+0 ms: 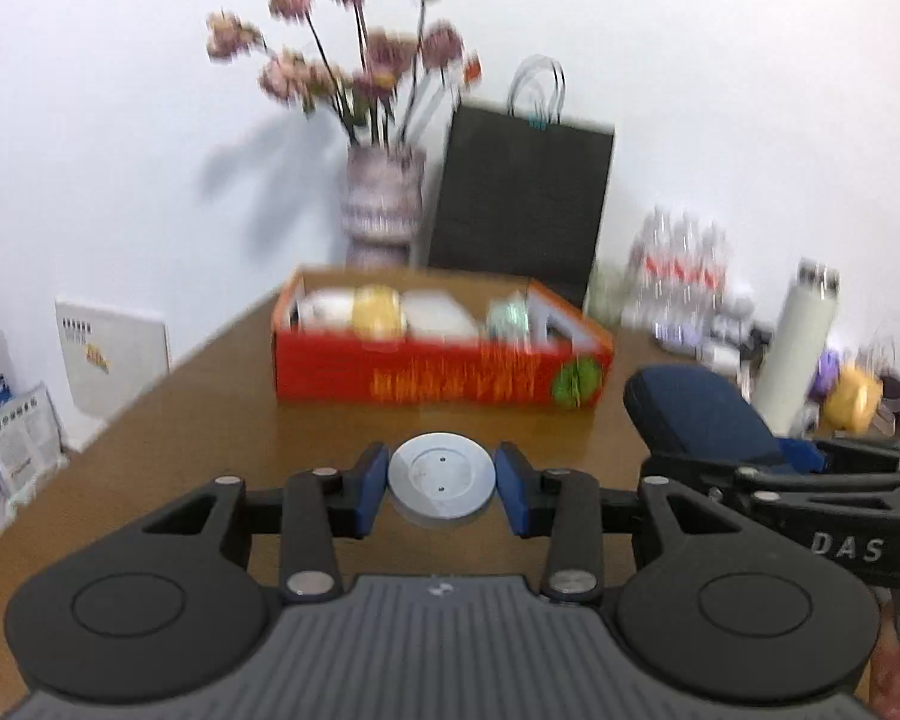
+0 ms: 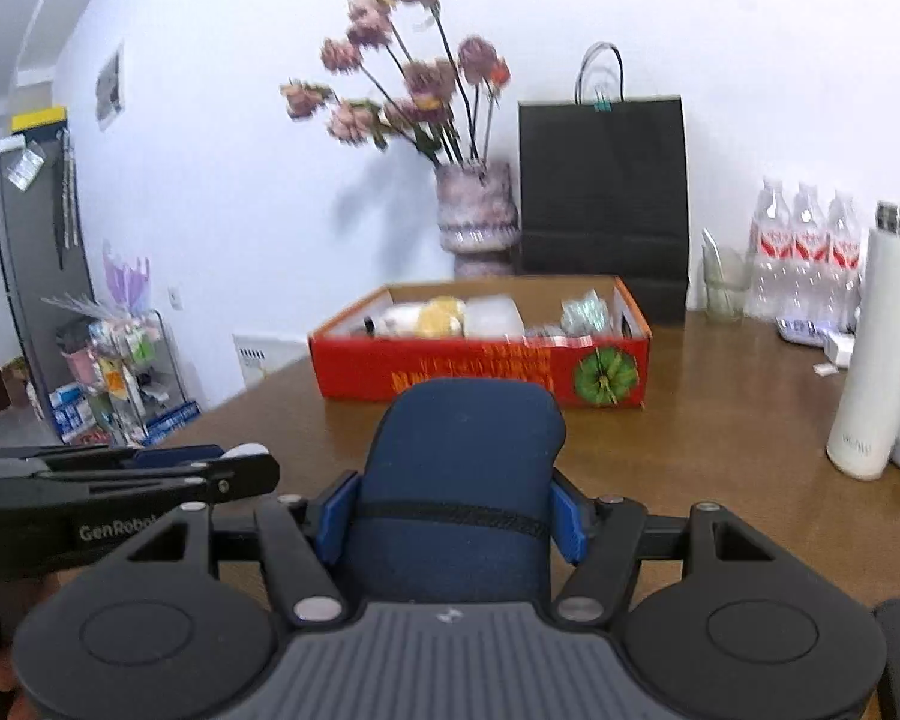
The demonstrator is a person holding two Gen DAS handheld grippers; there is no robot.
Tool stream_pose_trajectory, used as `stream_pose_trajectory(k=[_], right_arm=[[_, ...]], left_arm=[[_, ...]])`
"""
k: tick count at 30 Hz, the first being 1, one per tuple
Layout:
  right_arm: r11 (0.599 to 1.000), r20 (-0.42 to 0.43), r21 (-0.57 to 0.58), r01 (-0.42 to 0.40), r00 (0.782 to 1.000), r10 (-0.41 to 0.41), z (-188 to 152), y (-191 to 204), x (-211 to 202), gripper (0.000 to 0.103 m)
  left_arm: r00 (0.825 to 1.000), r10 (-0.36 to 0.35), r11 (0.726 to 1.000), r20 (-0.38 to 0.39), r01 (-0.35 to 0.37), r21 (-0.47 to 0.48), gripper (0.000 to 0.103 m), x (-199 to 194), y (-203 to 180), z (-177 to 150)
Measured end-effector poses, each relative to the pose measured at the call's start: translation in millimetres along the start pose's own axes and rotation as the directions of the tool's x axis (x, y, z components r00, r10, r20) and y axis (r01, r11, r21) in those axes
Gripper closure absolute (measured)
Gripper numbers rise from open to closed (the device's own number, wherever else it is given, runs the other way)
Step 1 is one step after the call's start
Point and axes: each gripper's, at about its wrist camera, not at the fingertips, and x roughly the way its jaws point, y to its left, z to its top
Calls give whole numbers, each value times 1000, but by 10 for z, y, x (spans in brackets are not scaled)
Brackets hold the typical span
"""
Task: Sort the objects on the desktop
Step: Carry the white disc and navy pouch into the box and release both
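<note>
1. Pouch [image 2: 459, 480], dark blue and soft, sits clamped between the right gripper [image 2: 453, 519] pads, above the table [image 2: 720, 450]; its long axis points away toward the box [image 2: 480, 369].
2. Left gripper [image 1: 442, 489] is closed on a flat silver disc [image 1: 440, 474], face up.
3. Box holds what look like blurred packets.
4. Vase [image 2: 477, 207] and black bag [image 2: 603, 192] stand behind it.

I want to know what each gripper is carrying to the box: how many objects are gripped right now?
2. The left gripper holds a round silver metal disc; the right gripper holds a dark blue fabric pouch. Both are short of the red cardboard box.
</note>
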Motion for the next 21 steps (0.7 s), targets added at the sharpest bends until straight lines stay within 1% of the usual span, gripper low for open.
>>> stream_pose_trajectory(k=[2, 4, 6, 7, 8, 10, 11, 12, 14, 15, 16, 18, 19, 21], right_arm=[[1000, 23, 0, -20, 1000, 20, 215, -42, 8, 40], [999, 65, -47, -13, 998, 16, 499, -62, 23, 40], [995, 114, -97, 1, 993, 10, 831, -114, 116, 40], [994, 120, -109, 2, 993, 11, 992, -164, 207, 40], [994, 111, -105, -2, 994, 13, 1155, -231, 313, 40], [997, 67, -73, -18, 997, 23, 1517, -422, 619, 40], [998, 35, -60, -28, 999, 30, 1670, -514, 797, 40], [998, 11, -49, -27, 1000, 28, 1812, -602, 991, 40], [998, -66, -66, -1, 998, -3, 2014, -692, 1406, 40], [997, -113, -75, 16, 993, -24, 2090, -753, 1657, 40], [997, -152, -78, 26, 988, -38, 2113, -805, 1855, 40], [995, -239, -86, 59, 968, -78, 2113, -920, 2310, 40], [993, -276, -82, 79, 956, -99, 2071, -984, 2517, 40], [989, -342, -83, 122, 929, -143, 1907, -1094, 2915, 40]], left_arm=[[999, 6, 1000, 38, -6, -13, 63, 80, 40, 205], [998, 7, 1000, 70, -5, -29, 63, 206, 79, 451], [996, 4, 1000, 94, -3, -20, 63, 368, 81, 738], [994, -4, 1000, 106, 6, -14, 63, 467, 68, 886], [995, -14, 1000, 104, 16, -16, 63, 580, 48, 1019], [997, -63, 997, 35, 65, -50, 63, 942, 27, 1312], [998, -68, 995, -2, 68, -68, 63, 1122, 11, 1405], [996, -75, 996, -42, 72, -58, 63, 1314, 42, 1494], [992, -63, 997, -114, 57, -57, 63, 1690, 107, 1625], [985, -61, 998, -159, 57, -35, 63, 1925, 115, 1674], [982, -53, 998, -182, 50, -22, 63, 2080, 131, 1683], [973, -3, 999, -232, 13, 42, 63, 2480, 133, 1628], [966, 26, 998, -259, -12, 55, 63, 2644, 148, 1548], [944, 35, 995, -327, -4, 96, 63, 2928, 172, 1342]])
